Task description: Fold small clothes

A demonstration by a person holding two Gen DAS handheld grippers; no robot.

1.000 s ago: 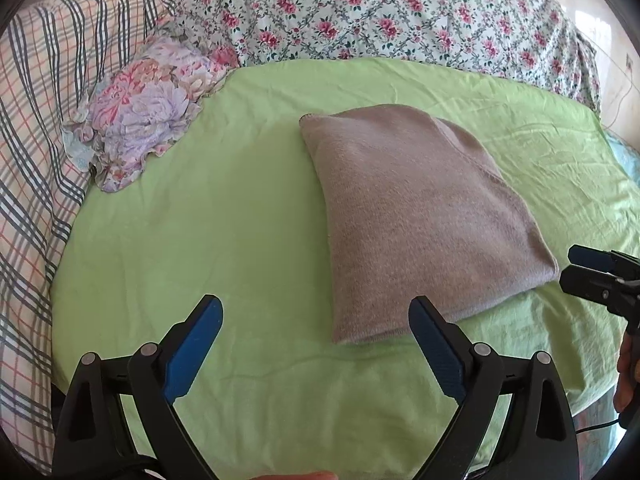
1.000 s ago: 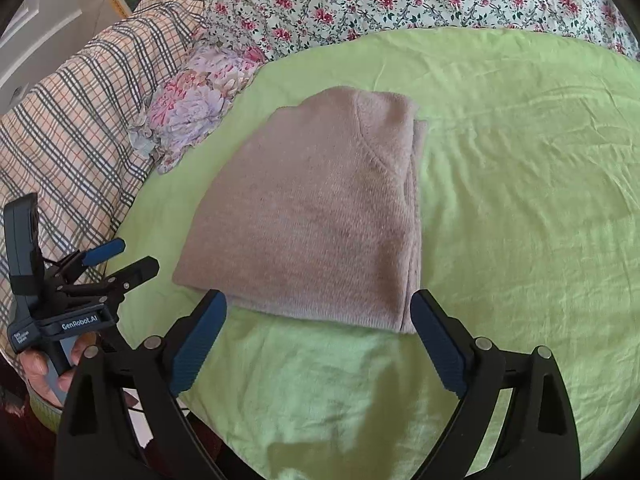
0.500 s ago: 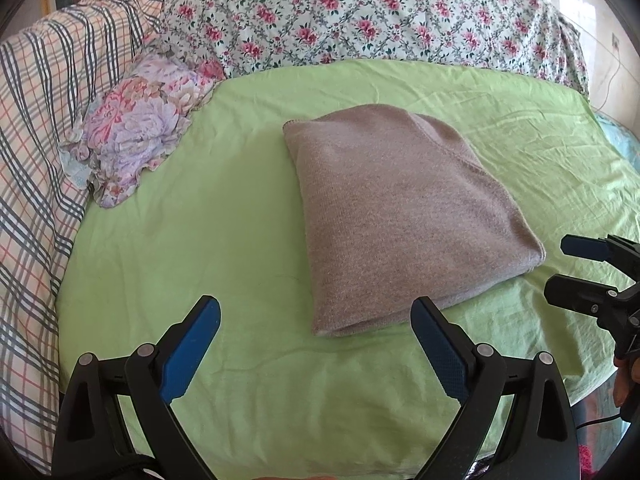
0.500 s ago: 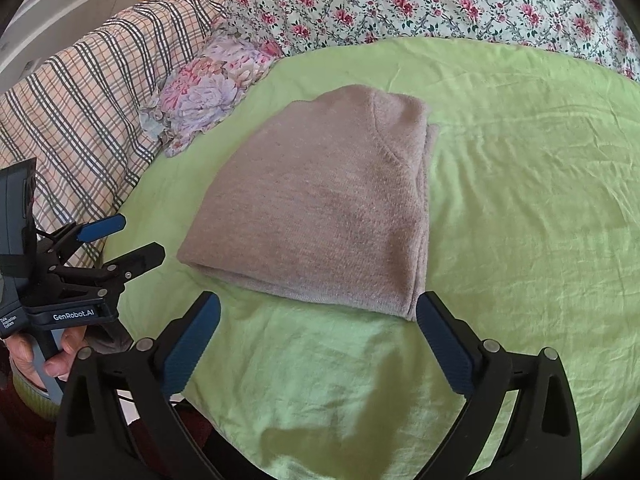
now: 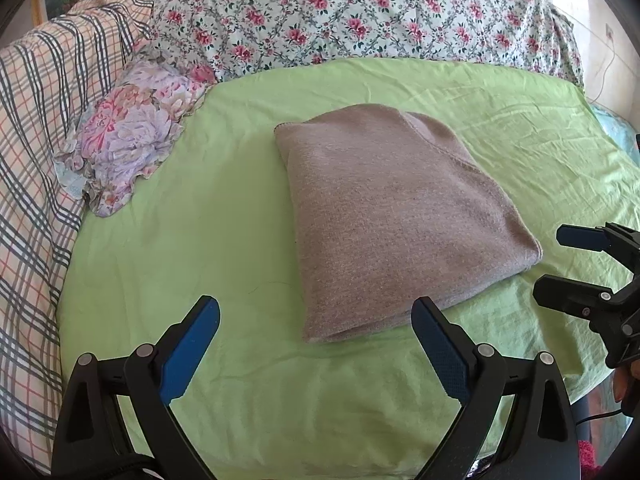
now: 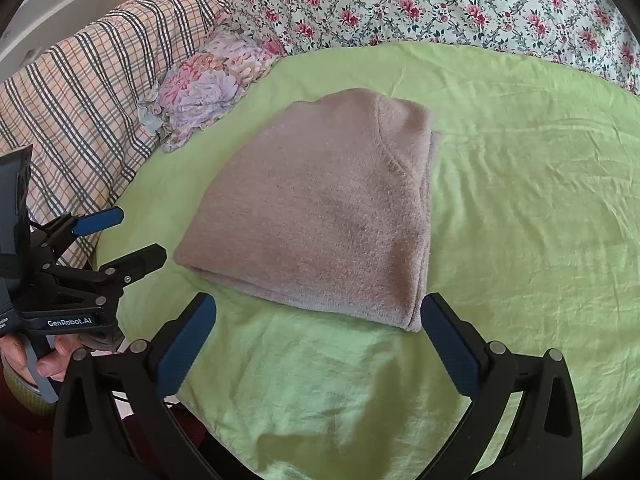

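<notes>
A folded taupe knit sweater (image 5: 396, 216) lies flat on the light green sheet (image 5: 192, 248); it also shows in the right wrist view (image 6: 320, 216). My left gripper (image 5: 316, 332) is open and empty, held just short of the sweater's near edge, towards its left corner. My right gripper (image 6: 318, 328) is open and empty, just short of the sweater's near edge. Each gripper shows in the other's view: the right one (image 5: 576, 264) beside the sweater's right corner, the left one (image 6: 120, 236) beside its left corner. Neither touches the cloth.
A small floral cloth bundle (image 5: 128, 140) lies at the sheet's far left. A plaid blanket (image 5: 36, 152) covers the left side, a rose-print quilt (image 5: 360, 12) the back. The bed's near edge (image 5: 320, 464) is just below my grippers.
Both grippers have drawn back a little from the sweater and stayed open. The sweater has not moved.
</notes>
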